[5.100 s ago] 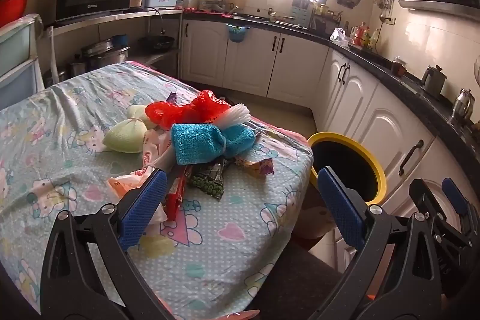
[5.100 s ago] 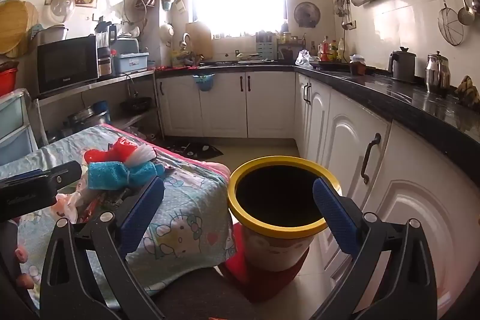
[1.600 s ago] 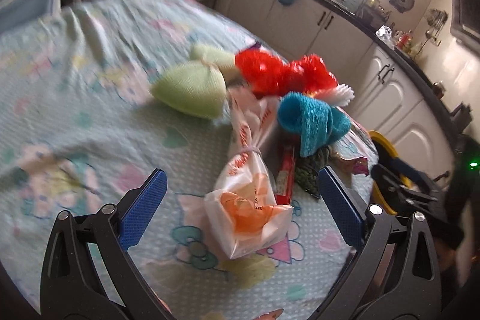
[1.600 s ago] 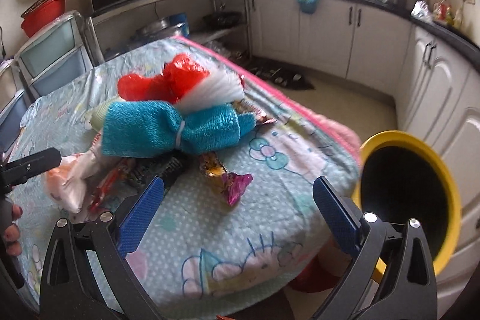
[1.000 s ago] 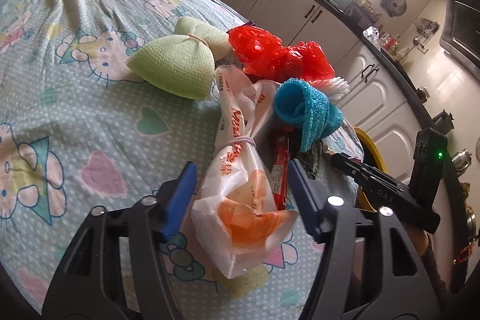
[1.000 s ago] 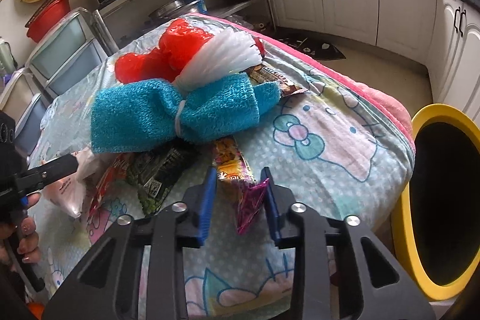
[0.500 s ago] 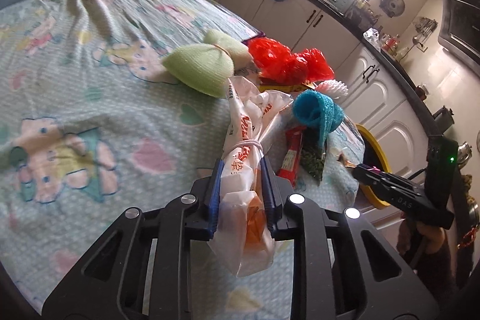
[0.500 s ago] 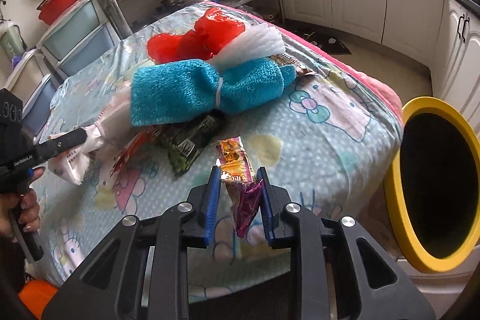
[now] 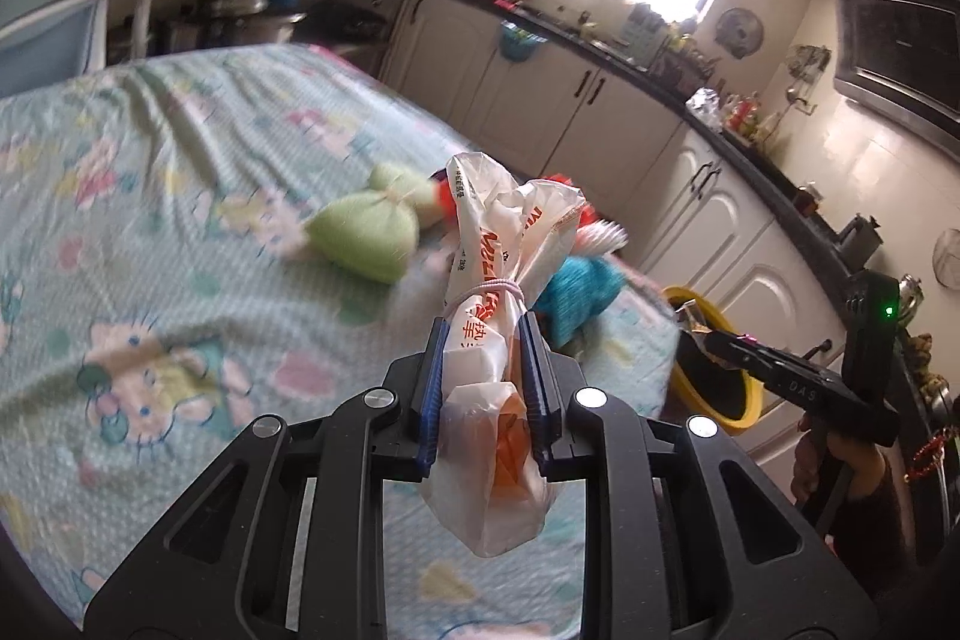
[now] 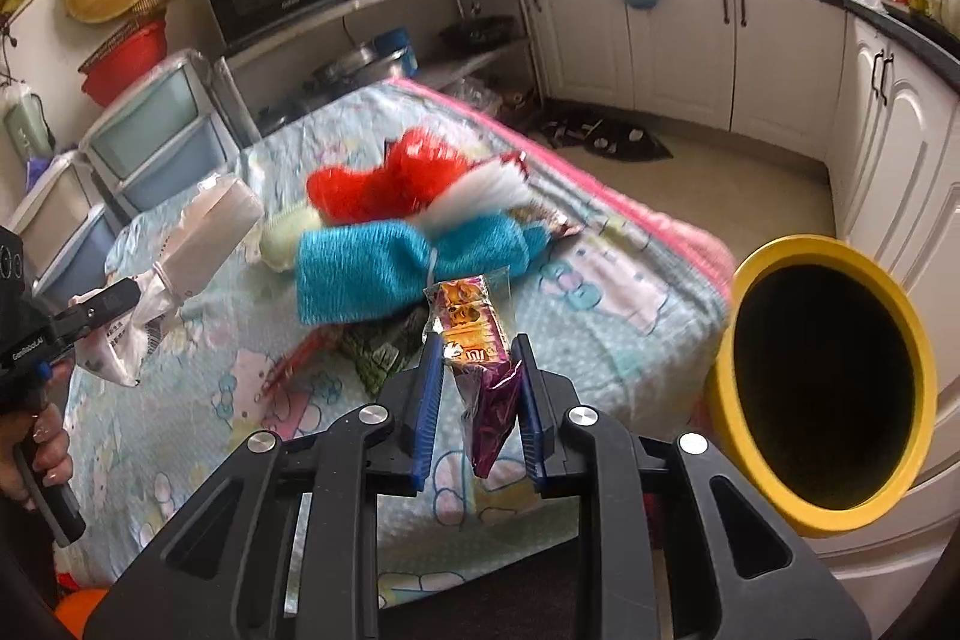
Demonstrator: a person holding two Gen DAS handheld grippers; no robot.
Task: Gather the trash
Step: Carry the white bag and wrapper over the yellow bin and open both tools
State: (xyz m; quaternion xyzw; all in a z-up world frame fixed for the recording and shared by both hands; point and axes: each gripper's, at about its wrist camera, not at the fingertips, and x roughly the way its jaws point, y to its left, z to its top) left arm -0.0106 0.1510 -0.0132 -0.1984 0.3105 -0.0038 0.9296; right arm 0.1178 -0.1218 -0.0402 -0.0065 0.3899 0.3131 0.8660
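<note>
Both lifted off the table: left tool (image 9: 483, 334) clenches the white bag (image 9: 489, 340), right tool (image 10: 475, 349) the wrapper (image 10: 474, 334).

The yellow-rimmed bin (image 10: 822, 388) stands open-mouthed just beside the counter (image 10: 630, 292) edge, air above it clear; the blue towel bundle (image 10: 408, 268) and red mesh (image 10: 384, 178) crowd the counter's near corner.

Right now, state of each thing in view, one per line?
left gripper: jaws shut on tied plastic bag, clear of the table
right gripper: jaws shut on snack wrapper, lifted
yellow bin: open, upright, beside table
blue towel bundle: tied, lying on table
green bundle: tied, on table
</note>
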